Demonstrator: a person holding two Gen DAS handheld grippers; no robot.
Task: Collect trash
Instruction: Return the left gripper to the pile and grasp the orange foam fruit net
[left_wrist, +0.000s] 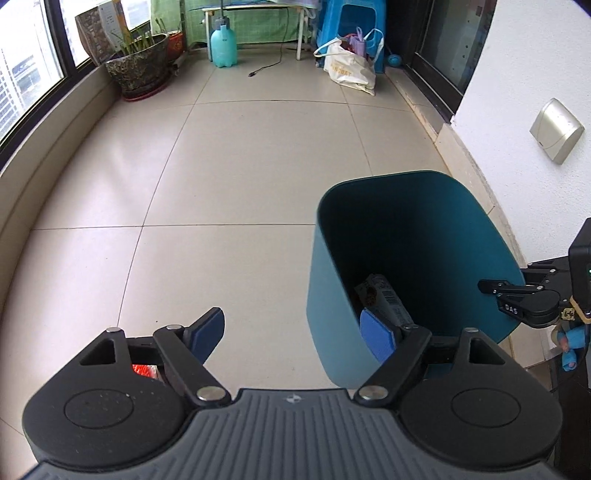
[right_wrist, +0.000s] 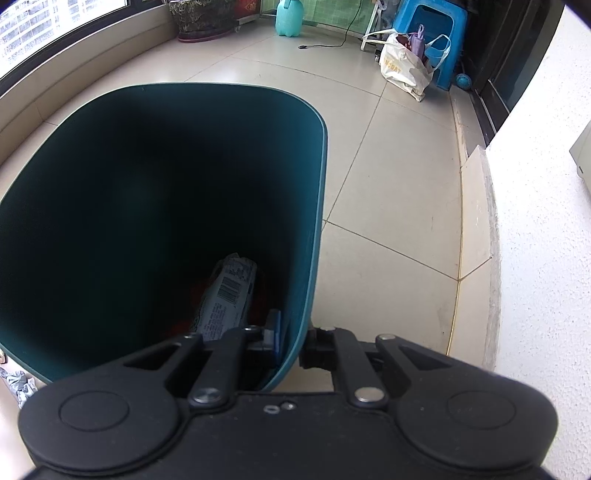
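Over floor beside bin (left_wrist: 325, 280): left claw (left_wrist: 295, 332) spread, empty. Right claw (right_wrist: 291, 341) pinching bin wall. Wrapper (right_wrist: 225, 299) inside; possibly red scrap beneath. Keep bin steady, fetch next litter.

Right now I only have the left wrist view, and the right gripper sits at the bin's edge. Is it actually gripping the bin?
Observer: Yes. The right gripper is shut on the bin wall, with one finger inside and one outside.
Operator: Is anything in there besides the barcode wrapper?
Observer: Something reddish shows beneath the wrapper. I cannot tell what it is.
Operator: Is any trash left outside the bin?
Observer: A crumpled grey scrap lies just outside the bin, at the lower left edge of the right wrist view.
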